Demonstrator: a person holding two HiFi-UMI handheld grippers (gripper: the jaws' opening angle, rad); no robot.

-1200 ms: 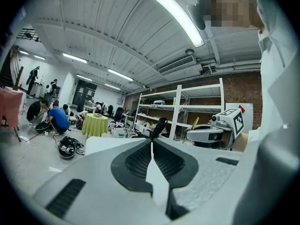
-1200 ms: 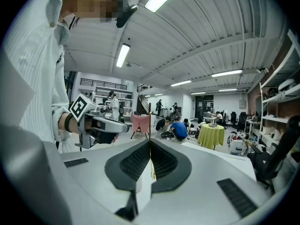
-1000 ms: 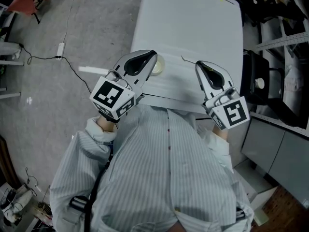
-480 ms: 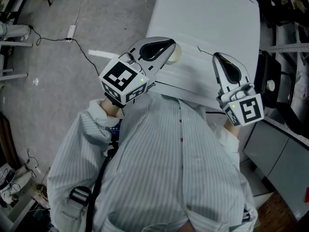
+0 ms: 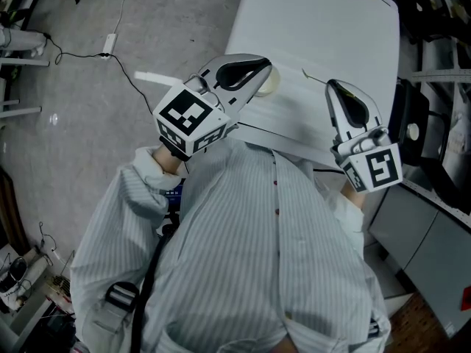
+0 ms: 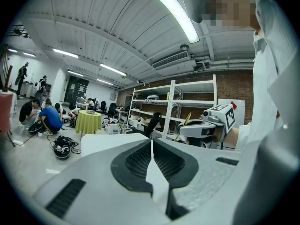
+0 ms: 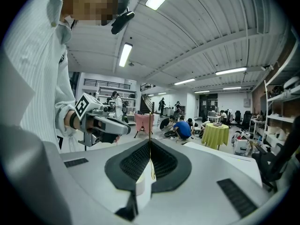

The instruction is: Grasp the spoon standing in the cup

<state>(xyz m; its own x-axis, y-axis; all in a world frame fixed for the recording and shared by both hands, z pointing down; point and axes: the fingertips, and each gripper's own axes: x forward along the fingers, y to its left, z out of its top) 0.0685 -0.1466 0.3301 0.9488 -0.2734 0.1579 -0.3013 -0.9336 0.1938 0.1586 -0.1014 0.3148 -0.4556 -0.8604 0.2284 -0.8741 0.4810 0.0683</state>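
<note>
The grasp looks made. The right claw (image 5: 329, 84) is closed all the way, and a thin, straw-coloured spoon (image 7: 149, 125) sticks out past its tips, pinched at the very end of the jaws. This is a judgement, since only a slim stem shows and no view makes out a bowl.

The cream-coloured round cup (image 5: 272, 84) sits on the white worktop (image 5: 316, 20), near the edge closest to the person, and is half hidden behind the left claw (image 5: 263, 68). The left claw is also closed, with nothing between its pads, and it hovers just beside the cup on the side away from the spoon. The spoon is on the cup's right and well apart from it, so it no longer stands in the cup.

Little seems left to do except keep the squeeze steady. A stem this thin, caught only at the tips, could easily swivel or slide out, so any lift or carry should be slow, with the wrist level.

The spoon itself appears as a fine, slightly tilted line with a small hook at its far end.
</note>
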